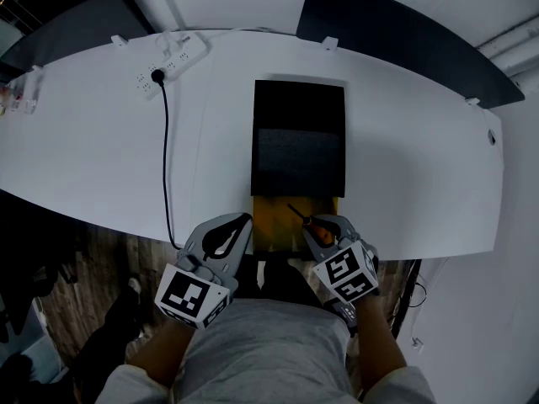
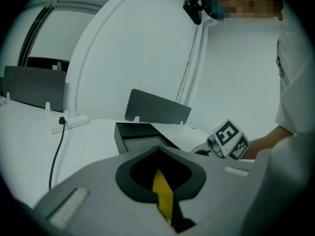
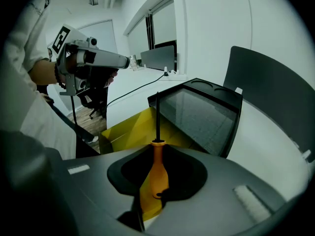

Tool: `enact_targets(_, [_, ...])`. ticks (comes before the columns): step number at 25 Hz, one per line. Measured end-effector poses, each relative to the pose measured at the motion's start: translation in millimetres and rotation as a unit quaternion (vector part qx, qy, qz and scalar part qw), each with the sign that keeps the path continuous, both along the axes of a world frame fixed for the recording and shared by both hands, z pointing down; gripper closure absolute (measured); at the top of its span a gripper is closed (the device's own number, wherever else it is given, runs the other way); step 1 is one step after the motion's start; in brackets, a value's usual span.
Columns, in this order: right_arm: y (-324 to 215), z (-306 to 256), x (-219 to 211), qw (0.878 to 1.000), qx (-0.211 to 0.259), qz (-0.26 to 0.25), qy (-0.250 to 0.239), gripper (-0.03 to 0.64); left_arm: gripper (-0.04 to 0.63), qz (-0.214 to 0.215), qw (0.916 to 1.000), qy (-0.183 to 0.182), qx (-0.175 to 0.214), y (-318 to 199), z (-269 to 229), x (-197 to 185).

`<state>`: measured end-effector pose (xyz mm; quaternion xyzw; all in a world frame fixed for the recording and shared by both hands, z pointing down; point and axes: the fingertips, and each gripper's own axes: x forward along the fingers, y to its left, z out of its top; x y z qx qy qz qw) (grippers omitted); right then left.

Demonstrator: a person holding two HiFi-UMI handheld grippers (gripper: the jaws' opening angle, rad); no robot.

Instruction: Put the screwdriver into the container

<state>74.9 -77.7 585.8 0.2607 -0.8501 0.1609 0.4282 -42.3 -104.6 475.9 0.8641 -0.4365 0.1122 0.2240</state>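
The screwdriver [image 3: 156, 173] is not yet in the container: it is held clear above the yellow container [image 1: 271, 217], its orange handle clamped between the jaws of the right gripper [image 3: 158, 149], which are closed partway onto it, and its dark shaft pointed forward and down over the container's open top. No contact between the tool and the container's floor or walls can be made out. The pick-up is therefore judged to be done, and the lowering, the release and the withdrawal are judged to be left. Just left of the yellow container, the left gripper [image 1: 242, 224] is held with its jaws together and nothing between them. A black case [image 1: 299, 108] lies against the far side of the yellow container, which itself sits at the near edge of the white desk [image 1: 101, 141].
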Motion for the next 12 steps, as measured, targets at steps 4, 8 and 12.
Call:
enact_targets(4, [0.8,7.9,-3.3,1.000,-0.010,-0.018,0.016,0.532,0.597,-0.006,1.0000,-0.001,-0.003,-1.3,2.0,-3.6])
enact_targets(8, [1.2,14.8,-5.5,0.999,-0.016,-0.035,0.037,0.532,0.597,-0.012,0.9999,-0.001,-0.004,-2.0,3.4,-6.4])
enact_targets(12, [2.4,20.9,-8.3,0.997,-0.025,-0.046,0.048,0.532,0.597,-0.017,0.9998,0.000,-0.005,-3.5,4.5,-10.7])
